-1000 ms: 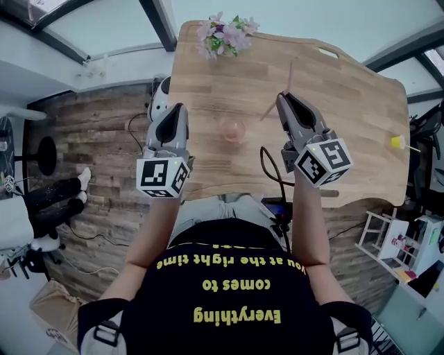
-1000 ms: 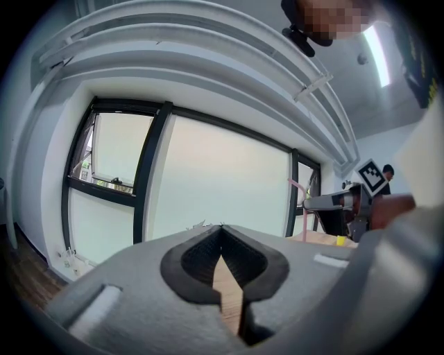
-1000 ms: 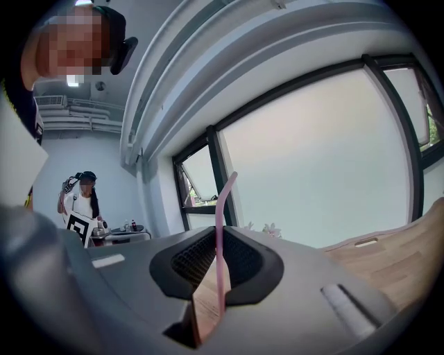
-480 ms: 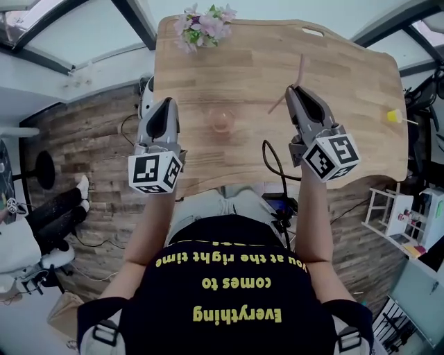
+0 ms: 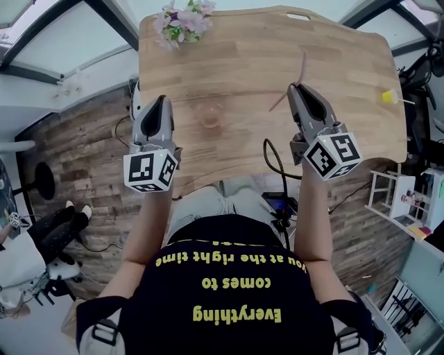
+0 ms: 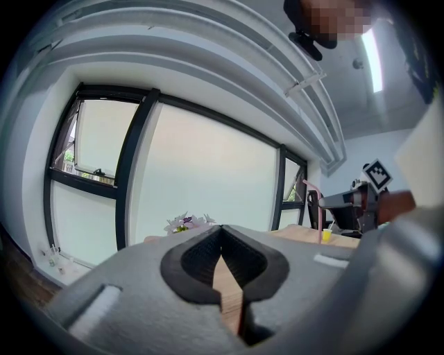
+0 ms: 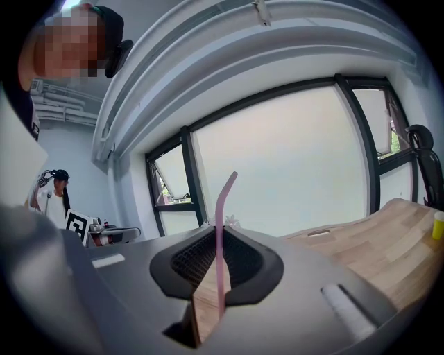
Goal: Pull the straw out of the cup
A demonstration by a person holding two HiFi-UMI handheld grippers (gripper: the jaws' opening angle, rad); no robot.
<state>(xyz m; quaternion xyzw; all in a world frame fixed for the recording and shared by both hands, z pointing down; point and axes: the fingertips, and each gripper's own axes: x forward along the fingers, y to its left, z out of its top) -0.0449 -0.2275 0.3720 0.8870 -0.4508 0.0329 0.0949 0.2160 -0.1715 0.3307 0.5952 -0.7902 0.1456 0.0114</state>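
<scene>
The small clear pinkish cup stands on the wooden table, without a straw in it. My right gripper is shut on the pink bendy straw and holds it in the air, right of the cup. In the right gripper view the straw rises upright between the closed pads, bent tip on top. My left gripper hovers left of the cup, jaws closed with nothing in them. From the left gripper view I see the right gripper with the straw.
A bunch of flowers sits at the table's far left corner. A small yellow cup stands near the right edge. A black cable hangs off the near edge. Large windows lie beyond the table; a person stands far off.
My right gripper has carried the straw to the right, further from the cup. The left gripper has stayed about as close to the cup. The head view has shifted.
</scene>
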